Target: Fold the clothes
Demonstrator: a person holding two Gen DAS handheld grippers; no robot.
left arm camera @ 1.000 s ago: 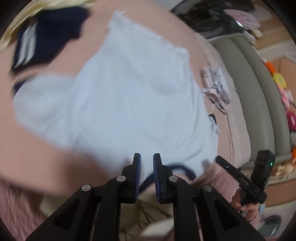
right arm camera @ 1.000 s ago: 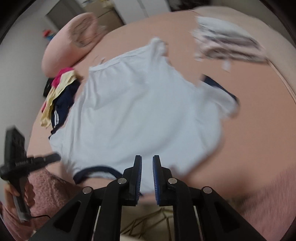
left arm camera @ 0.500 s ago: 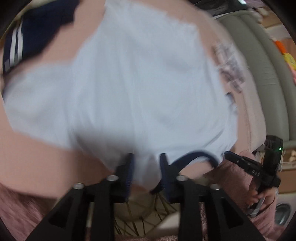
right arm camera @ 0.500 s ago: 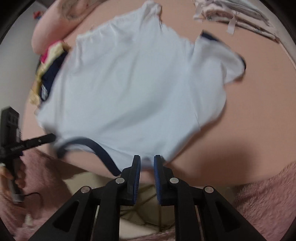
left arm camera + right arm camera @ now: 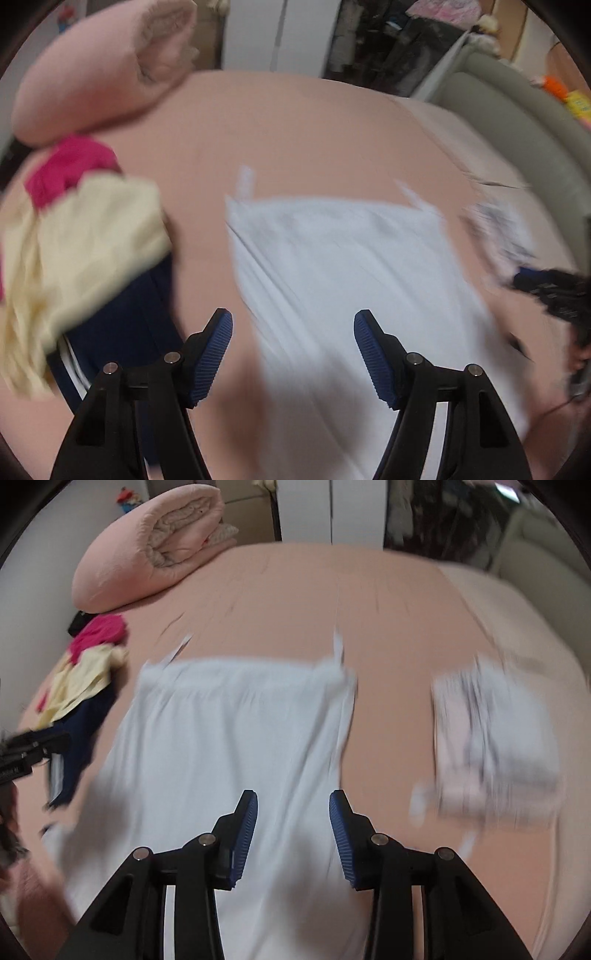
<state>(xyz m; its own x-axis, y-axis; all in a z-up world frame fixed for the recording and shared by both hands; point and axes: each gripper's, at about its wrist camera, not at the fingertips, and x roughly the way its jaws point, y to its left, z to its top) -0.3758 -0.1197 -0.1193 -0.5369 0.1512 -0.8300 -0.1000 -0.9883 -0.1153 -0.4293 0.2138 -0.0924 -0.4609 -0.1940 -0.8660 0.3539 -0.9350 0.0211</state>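
Note:
A pale blue shirt [image 5: 343, 266] lies spread on the peach bed sheet [image 5: 303, 122], hem at the far end; it also shows in the right wrist view [image 5: 236, 738]. My left gripper [image 5: 293, 325] is open and empty above the shirt's left edge. My right gripper [image 5: 293, 805] is open and empty above the shirt's right part. Both views are motion-blurred. The left gripper shows at the left edge of the right wrist view [image 5: 26, 749].
A pile of unfolded clothes, yellow [image 5: 81, 251], pink and navy, lies left of the shirt. A folded patterned garment [image 5: 495, 746] lies to the right. A rolled pink quilt [image 5: 147, 546] sits at the far left. A grey bed frame [image 5: 517, 122] runs along the right.
Both grippers were shut on the shirt's collar end and laid it down on the bed. Now both have opened and let go, and the views have tilted up along the bed.

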